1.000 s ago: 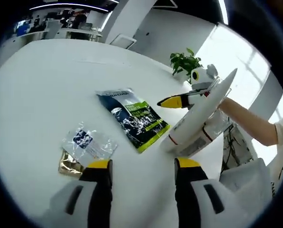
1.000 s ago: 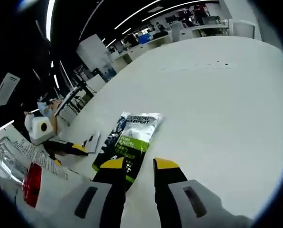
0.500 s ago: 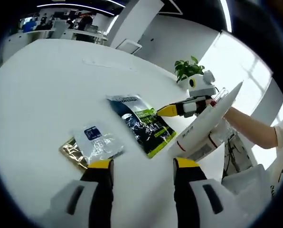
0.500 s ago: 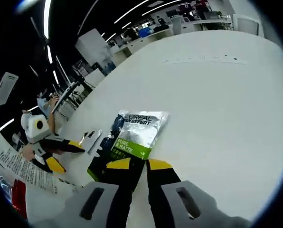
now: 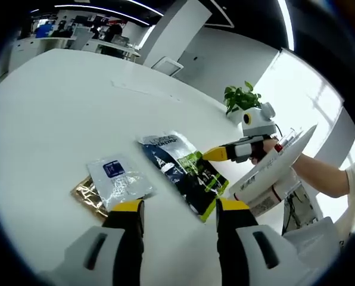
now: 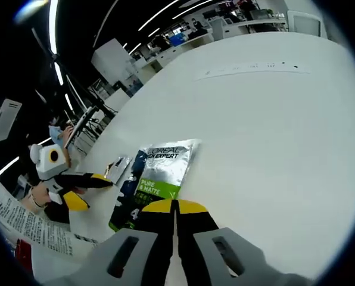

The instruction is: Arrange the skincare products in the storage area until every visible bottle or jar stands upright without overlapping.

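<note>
- My work surface is a broad, smooth white table (image 5: 58,101) that curves off to the upper left of the left gripper view; behind it stand desks, a white pillar and ceiling strip lights, with a potted green plant (image 5: 242,98) at upper right beside bright windows.
- The flat dark blue-and-green sachet pack (image 5: 183,170) lies face up at centre, glossy, printed "PURE & MATTE" in the right gripper view (image 6: 156,179).
- At lower left of the left gripper view a clear crinkly sachet (image 5: 119,182) overlaps a shiny gold sachet (image 5: 89,195).
- My left gripper (image 5: 174,210) hangs above the table, jaws apart, nothing between them.
- My right gripper (image 6: 174,207) has its yellow tips pressed together at the pack's near edge; whether they pinch it I cannot tell.
</note>
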